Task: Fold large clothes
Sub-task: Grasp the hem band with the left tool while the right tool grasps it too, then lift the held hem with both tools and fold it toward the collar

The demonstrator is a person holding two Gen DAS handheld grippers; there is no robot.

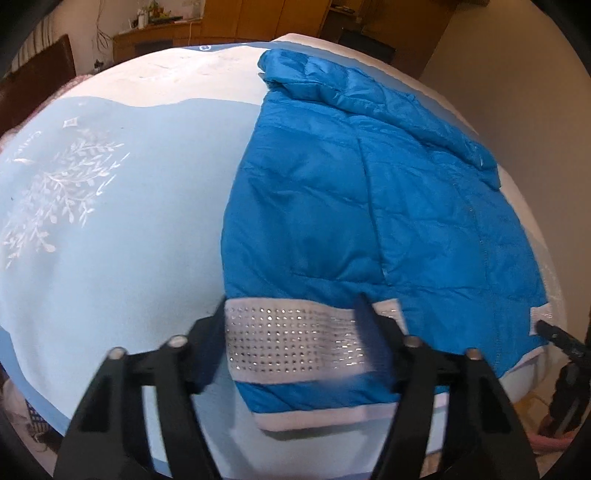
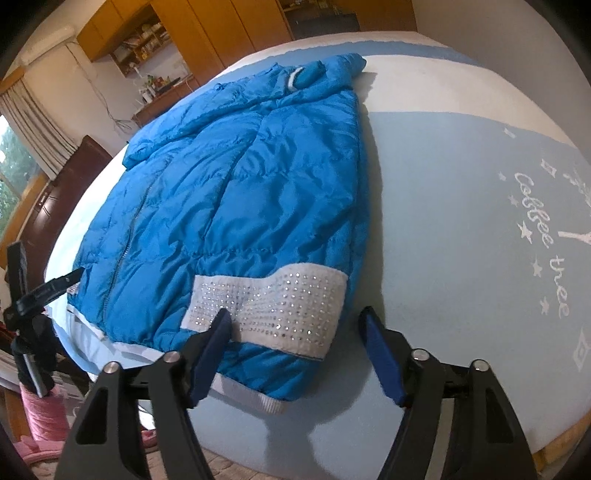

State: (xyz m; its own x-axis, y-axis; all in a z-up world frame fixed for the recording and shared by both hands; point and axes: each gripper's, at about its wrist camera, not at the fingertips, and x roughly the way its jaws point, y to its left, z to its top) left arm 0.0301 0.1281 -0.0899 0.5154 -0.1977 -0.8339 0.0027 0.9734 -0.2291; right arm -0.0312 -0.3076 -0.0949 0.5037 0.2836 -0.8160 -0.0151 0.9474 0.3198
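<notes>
A bright blue puffer jacket [image 1: 369,192] lies flat on a light blue bed cover [image 1: 129,221], hood at the far end. A sleeve is folded across its body, and the sleeve's white studded cuff [image 1: 291,339] lies near the hem. My left gripper [image 1: 291,332] is open, its fingers either side of that cuff, just above it. In the right wrist view the jacket [image 2: 229,192] and cuff [image 2: 273,306] show too. My right gripper [image 2: 295,328] is open and empty, its left finger [image 2: 218,332] over the cuff's near edge.
The bed cover [image 2: 461,221] stretches wide beside the jacket, with white print. A black tripod stand [image 2: 29,306] stands off the bed's edge by the jacket's hem; it also shows in the left wrist view [image 1: 565,354]. Wooden cabinets [image 2: 221,33] stand behind.
</notes>
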